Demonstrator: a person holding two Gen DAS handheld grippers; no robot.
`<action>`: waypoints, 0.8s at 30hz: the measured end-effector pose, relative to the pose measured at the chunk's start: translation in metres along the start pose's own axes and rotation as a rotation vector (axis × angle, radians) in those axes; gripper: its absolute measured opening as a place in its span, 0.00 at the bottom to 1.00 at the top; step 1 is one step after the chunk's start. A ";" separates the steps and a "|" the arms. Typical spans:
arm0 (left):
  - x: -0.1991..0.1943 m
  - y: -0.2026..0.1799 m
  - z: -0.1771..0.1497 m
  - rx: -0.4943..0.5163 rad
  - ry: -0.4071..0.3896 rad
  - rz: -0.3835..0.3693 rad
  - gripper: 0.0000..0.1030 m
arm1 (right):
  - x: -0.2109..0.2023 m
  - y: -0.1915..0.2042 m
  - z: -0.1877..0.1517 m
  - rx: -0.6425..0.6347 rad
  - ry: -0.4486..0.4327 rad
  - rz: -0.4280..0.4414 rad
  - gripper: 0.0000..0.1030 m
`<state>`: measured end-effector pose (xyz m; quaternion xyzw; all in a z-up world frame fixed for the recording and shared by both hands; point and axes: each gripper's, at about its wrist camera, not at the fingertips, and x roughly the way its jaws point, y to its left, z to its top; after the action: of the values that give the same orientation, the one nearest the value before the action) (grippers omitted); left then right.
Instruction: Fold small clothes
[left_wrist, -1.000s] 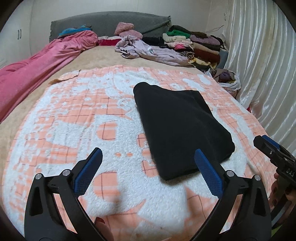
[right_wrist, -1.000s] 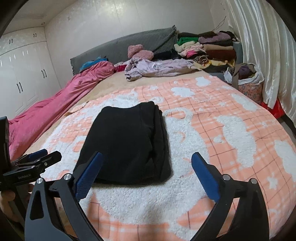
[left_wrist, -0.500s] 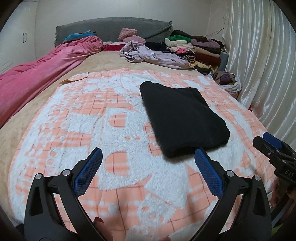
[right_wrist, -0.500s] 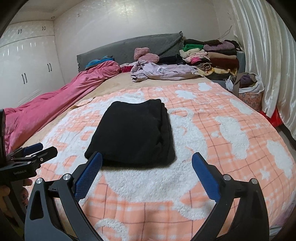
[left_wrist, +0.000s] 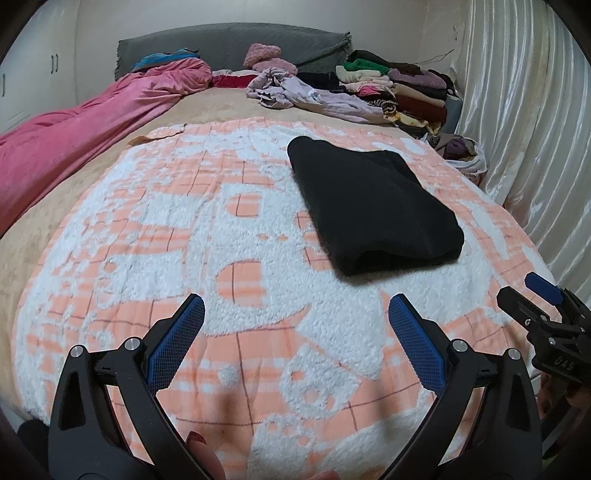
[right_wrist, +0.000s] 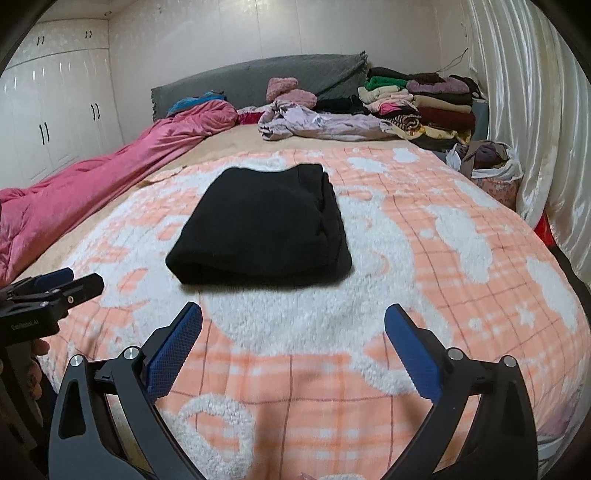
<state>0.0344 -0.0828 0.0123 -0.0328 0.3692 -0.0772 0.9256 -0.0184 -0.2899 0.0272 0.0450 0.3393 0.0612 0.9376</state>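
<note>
A black garment (left_wrist: 369, 206) (right_wrist: 266, 229) lies folded into a thick rectangle on the orange-and-white fleece blanket (left_wrist: 184, 240) (right_wrist: 424, 258). My left gripper (left_wrist: 295, 317) is open and empty, hovering over the blanket short of the garment's near left corner. My right gripper (right_wrist: 293, 325) is open and empty too, held back from the garment's near edge. Each gripper shows in the other's view: the right gripper (left_wrist: 532, 295) at the right edge, the left gripper (right_wrist: 62, 284) at the left edge. Neither touches the garment.
A pink duvet (left_wrist: 74, 136) runs along the bed's left side. Crumpled lilac clothes (right_wrist: 317, 123) and a stack of folded clothes (right_wrist: 424, 107) sit at the headboard end. A bag of clothes (right_wrist: 487, 166) stands by the curtain (right_wrist: 535, 110) on the right. White wardrobes (right_wrist: 48, 110) line the left wall.
Both grippers have drawn back from the folded garment toward the foot of the bed, so it looks smaller and farther. Both stayed open; the garment has not moved.
</note>
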 end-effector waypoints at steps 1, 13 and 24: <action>0.000 0.001 -0.002 -0.001 0.001 0.000 0.91 | 0.001 0.000 -0.002 0.001 0.004 0.001 0.96; 0.006 0.002 -0.016 -0.002 0.000 0.001 0.91 | 0.015 0.007 -0.027 -0.014 0.040 -0.018 0.96; 0.013 0.003 -0.024 -0.006 0.017 0.016 0.91 | 0.033 0.004 -0.032 0.004 0.071 -0.047 0.96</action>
<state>0.0276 -0.0822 -0.0146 -0.0318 0.3775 -0.0692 0.9229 -0.0141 -0.2801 -0.0172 0.0365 0.3736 0.0400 0.9260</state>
